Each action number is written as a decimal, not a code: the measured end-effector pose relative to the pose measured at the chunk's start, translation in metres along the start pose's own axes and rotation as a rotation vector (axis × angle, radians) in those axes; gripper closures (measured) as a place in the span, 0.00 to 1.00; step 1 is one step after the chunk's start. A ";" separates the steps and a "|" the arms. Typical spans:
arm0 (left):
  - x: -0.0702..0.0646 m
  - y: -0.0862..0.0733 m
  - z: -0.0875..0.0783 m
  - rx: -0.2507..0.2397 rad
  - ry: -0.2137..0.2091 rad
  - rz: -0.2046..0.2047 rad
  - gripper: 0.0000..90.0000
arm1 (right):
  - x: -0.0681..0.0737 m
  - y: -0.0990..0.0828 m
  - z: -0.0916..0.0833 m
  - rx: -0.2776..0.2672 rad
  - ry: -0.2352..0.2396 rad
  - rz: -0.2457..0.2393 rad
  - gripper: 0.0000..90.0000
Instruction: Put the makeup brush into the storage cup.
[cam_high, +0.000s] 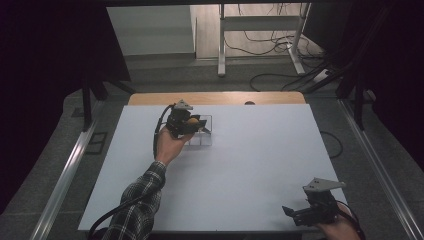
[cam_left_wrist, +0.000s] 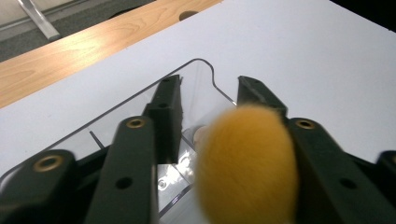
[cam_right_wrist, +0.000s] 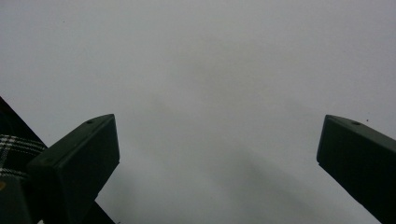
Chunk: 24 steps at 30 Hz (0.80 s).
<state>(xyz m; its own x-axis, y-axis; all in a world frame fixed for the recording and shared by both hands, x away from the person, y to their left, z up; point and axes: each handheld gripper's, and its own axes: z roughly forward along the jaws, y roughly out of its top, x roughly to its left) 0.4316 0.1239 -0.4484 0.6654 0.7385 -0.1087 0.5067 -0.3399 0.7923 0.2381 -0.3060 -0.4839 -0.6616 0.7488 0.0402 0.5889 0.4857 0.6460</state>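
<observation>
An orange fuzzy ball (cam_high: 191, 120) (cam_left_wrist: 247, 168) sits between the jaws of my left gripper (cam_high: 197, 125) (cam_left_wrist: 210, 84) at the far left of the white table. It rests against the right jaw, with a gap on the left jaw's side. The jaws stand open above a clear plastic compartment tray (cam_high: 202, 140) (cam_left_wrist: 201, 77). My right gripper (cam_high: 292, 212) (cam_right_wrist: 217, 140) rests low near the table's front right corner. Its jaws are wide apart over bare white surface, with nothing between them.
A white board (cam_high: 240, 165) covers the table, and a strip of wood (cam_high: 220, 98) shows at its far edge. Metal rails run along both sides. Beyond the table stand a desk frame (cam_high: 222, 45) and loose cables on the floor.
</observation>
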 end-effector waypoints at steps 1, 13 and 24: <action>0.000 0.001 0.000 0.002 0.003 0.004 0.65 | 0.000 0.000 0.000 0.000 0.000 0.000 0.00; -0.001 0.004 -0.004 0.010 -0.005 0.002 0.35 | 0.000 0.000 0.000 0.003 0.002 -0.001 0.00; 0.001 0.001 -0.004 0.040 -0.031 0.005 0.08 | 0.000 0.000 0.000 -0.002 0.000 0.000 0.00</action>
<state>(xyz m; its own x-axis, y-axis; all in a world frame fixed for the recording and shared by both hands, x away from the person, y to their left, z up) 0.4310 0.1266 -0.4452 0.6843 0.7186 -0.1243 0.5249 -0.3670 0.7680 0.2380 -0.3059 -0.4835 -0.6618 0.7486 0.0398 0.5876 0.4851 0.6476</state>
